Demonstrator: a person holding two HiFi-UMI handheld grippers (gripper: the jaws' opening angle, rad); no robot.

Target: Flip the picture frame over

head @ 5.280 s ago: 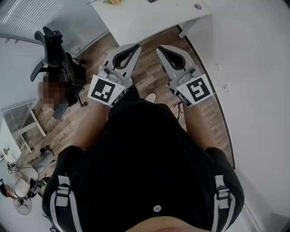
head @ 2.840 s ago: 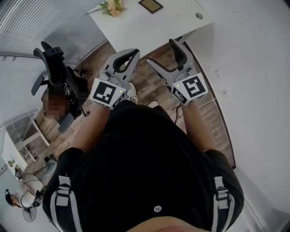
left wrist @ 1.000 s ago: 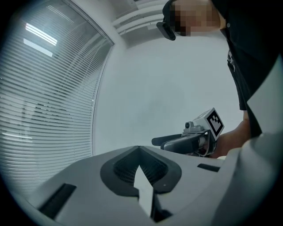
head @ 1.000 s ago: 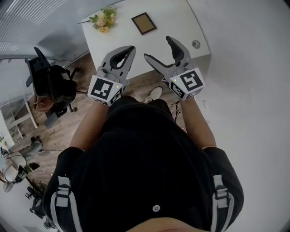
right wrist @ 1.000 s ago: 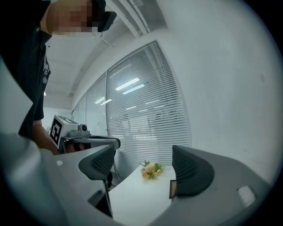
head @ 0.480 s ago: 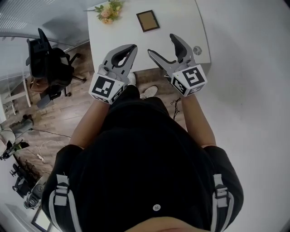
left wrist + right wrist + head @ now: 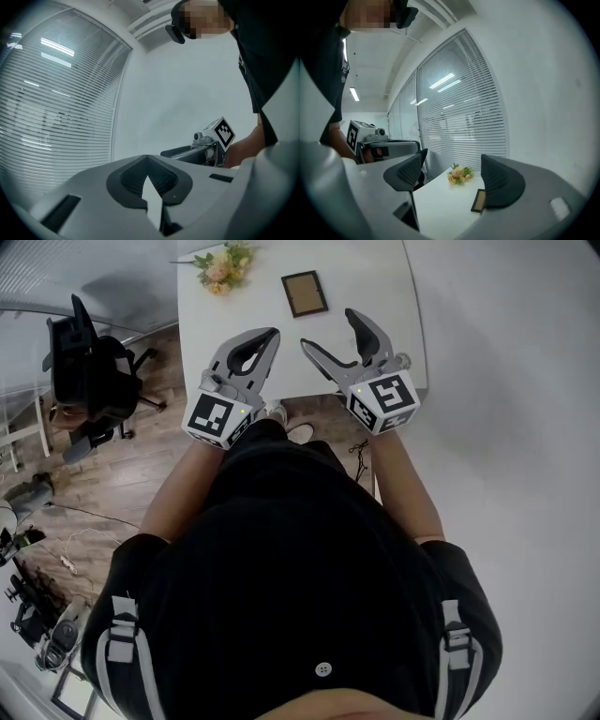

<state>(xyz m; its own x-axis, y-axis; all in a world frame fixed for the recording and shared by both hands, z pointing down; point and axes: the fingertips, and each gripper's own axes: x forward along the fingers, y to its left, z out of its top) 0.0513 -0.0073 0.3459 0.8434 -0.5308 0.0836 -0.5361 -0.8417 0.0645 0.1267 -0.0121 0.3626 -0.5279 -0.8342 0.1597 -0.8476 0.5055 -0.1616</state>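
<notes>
1. The right gripper point(image 7: 328, 329) is hovering with its jaws wide apart and empty. The left gripper point(image 7: 270, 335) is hovering with its jaws pressed together on nothing.
2. The picture frame point(image 7: 305, 293) is lying flat on the white table point(image 7: 375, 277), ahead of both grippers and near the flowers point(image 7: 220, 266).
3. The open gripper is probably best suited to pinching one frame edge squarely and then tipping the frame over.
4. The right gripper view is showing the frame partly behind one jaw, while the left gripper view is facing only blinds point(image 7: 56, 117) and wall.

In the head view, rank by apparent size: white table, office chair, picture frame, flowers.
1. white table
2. office chair, though it stands lower, farther from the camera
3. picture frame and flowers: too alike to rank
</notes>
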